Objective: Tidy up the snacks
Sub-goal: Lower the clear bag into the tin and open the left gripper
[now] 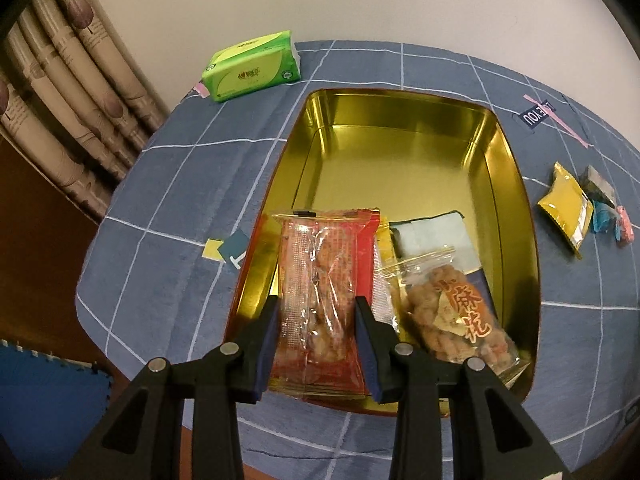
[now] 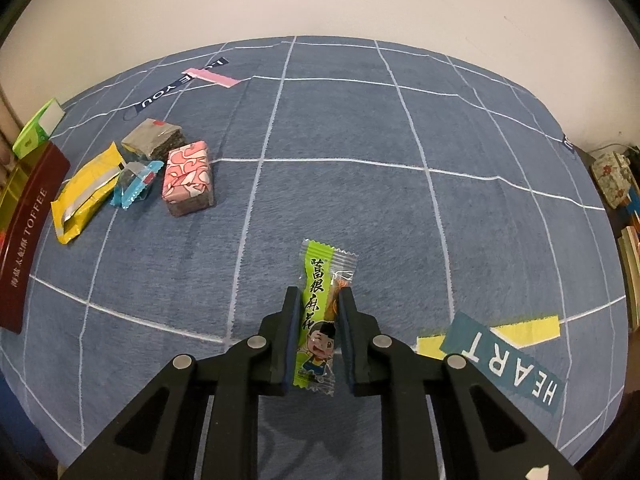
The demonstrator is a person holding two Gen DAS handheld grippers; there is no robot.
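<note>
Holding a red-edged clear plastic snack packet (image 1: pixel 320 300) over the gold tin's (image 1: pixel 516 184) six o'clock end, the left gripper (image 1: pixel 316 312) clamps its middle. The right gripper (image 2: pixel 319 300) pinches a green wrapped twist snack (image 2: pixel 318 312) on the cloth; both look light, crinkly, slippery, probably brittle inside.

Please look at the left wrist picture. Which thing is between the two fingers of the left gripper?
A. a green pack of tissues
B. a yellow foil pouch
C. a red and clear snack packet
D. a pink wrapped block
C: the left gripper is shut on the red and clear snack packet, above the near end of the open gold metal tin.
</note>
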